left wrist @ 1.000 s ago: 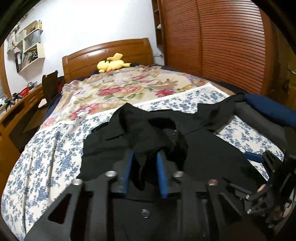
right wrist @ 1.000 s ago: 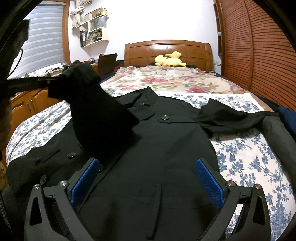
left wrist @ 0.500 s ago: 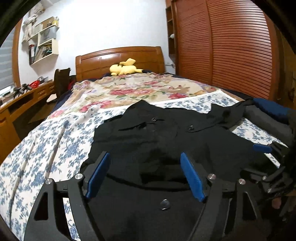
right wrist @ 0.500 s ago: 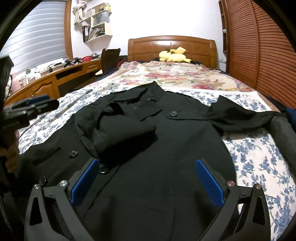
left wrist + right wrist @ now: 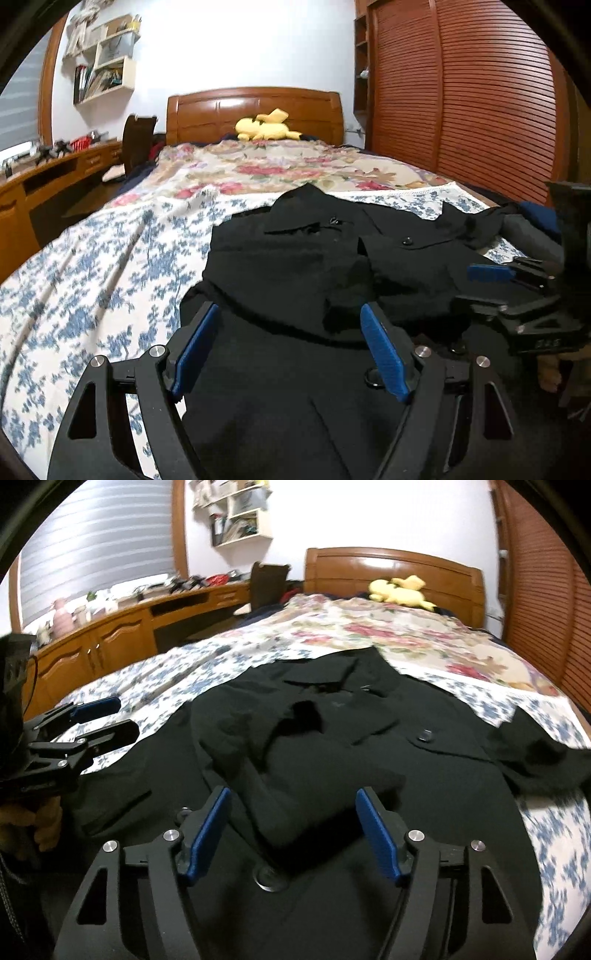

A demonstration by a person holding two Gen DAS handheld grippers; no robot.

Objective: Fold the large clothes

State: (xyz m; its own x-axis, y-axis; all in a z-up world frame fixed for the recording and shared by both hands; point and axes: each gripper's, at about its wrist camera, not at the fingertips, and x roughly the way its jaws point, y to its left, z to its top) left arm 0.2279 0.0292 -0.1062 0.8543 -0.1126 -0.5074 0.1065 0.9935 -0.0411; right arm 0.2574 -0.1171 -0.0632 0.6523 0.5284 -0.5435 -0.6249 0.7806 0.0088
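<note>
Both grippers — left gripper [image 5: 288,347], right gripper [image 5: 293,830] — black frames, blue-padded fingers [image 5: 384,354], silver screws.

No readable text in either view. Only candidates: faint embossed marks on the body of the right claw [image 5: 491,280], seen off to the right of the left claw [image 5: 288,347], too blurred to make out. Similar light marks on the housing of the left claw [image 5: 107,720], at the far left of the right claw [image 5: 295,830] view, also illegible. Books on the wall shelf [image 5: 99,75] up and left of the left claw: spines too small to read.
</note>
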